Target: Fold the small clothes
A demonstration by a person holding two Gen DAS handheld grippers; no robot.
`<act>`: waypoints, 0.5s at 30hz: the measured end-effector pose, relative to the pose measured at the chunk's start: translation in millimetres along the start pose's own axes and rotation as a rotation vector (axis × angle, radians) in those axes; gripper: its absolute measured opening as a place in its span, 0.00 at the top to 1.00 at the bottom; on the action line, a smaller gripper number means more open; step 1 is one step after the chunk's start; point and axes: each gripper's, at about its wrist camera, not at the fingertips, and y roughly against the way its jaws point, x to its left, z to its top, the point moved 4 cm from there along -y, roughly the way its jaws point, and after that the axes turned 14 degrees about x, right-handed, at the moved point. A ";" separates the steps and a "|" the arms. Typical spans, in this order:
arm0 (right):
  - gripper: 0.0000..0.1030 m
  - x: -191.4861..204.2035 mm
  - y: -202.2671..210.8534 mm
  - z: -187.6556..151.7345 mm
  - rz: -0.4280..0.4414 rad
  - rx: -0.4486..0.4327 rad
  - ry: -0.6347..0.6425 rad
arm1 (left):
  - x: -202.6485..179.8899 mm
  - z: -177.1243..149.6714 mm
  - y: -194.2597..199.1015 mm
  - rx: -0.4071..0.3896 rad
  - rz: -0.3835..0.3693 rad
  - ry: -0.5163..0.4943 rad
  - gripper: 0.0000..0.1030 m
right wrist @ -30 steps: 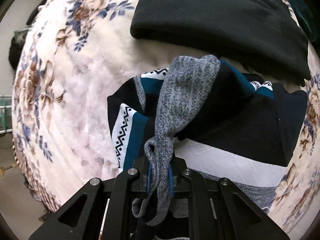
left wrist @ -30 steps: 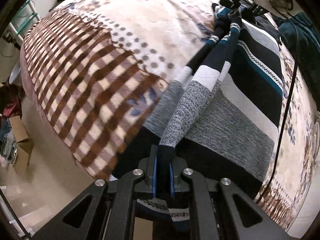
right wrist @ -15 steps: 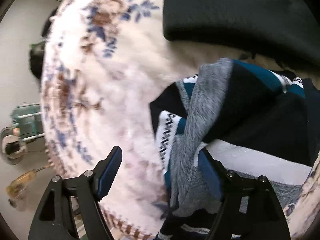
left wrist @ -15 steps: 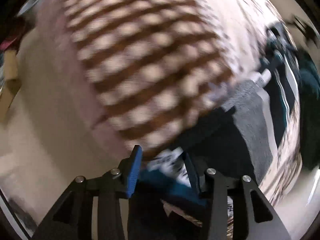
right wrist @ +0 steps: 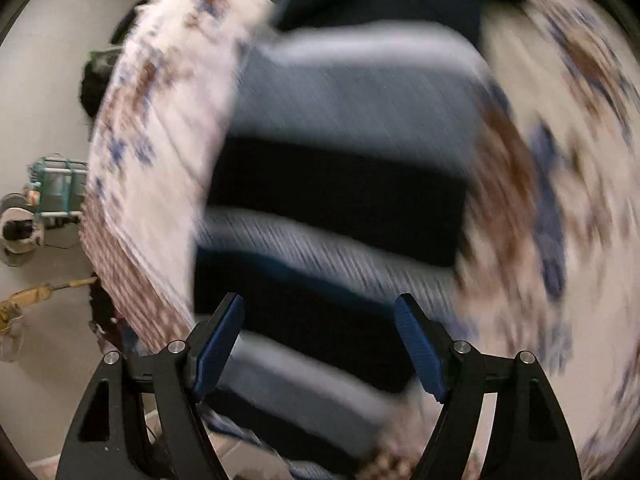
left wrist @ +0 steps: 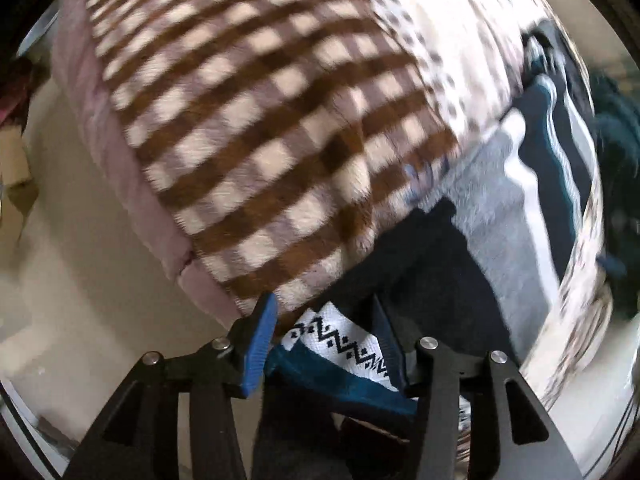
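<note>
A striped knit sweater point(left wrist: 500, 216) in grey, white, black and teal lies on the bed. My left gripper point(left wrist: 326, 344) points down at the bed's edge with its jaws opening. A white zigzag and teal fold of the sweater point(left wrist: 340, 346) lies between its blue pads point(left wrist: 260, 344), which do not press on it. In the right wrist view my right gripper point(right wrist: 320, 344) stands wide open above the sweater's stripes point(right wrist: 340, 184), with nothing held. That view is blurred by motion.
The bed carries a brown checked blanket point(left wrist: 260, 140) and a floral one point(right wrist: 560, 160). Pale floor point(left wrist: 80, 280) lies left of the bed's edge. A dark teal garment point(left wrist: 616, 136) lies at the right. A teal rack point(right wrist: 60, 188) stands on the floor.
Both grippers have opened and let go of the sleeve they held stretched between them. The left one shifted to the bed's edge. The right one swept quickly across the sweater.
</note>
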 end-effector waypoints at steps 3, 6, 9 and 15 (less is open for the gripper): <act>0.23 -33.0 -41.2 -57.6 0.043 0.085 -0.085 | -2.5 2.9 -10.7 0.022 0.045 -0.054 0.53; 0.23 -51.8 -82.0 -98.5 0.090 0.152 -0.150 | -0.1 2.9 -12.4 0.030 0.009 -0.054 0.53; 0.25 -55.8 -118.1 -132.6 0.160 0.186 -0.179 | -2.0 0.6 -9.3 -0.007 0.005 -0.096 0.58; 0.93 -47.0 -144.4 -172.0 0.200 0.072 -0.140 | -22.4 -15.5 -15.0 -0.063 0.127 -0.253 0.88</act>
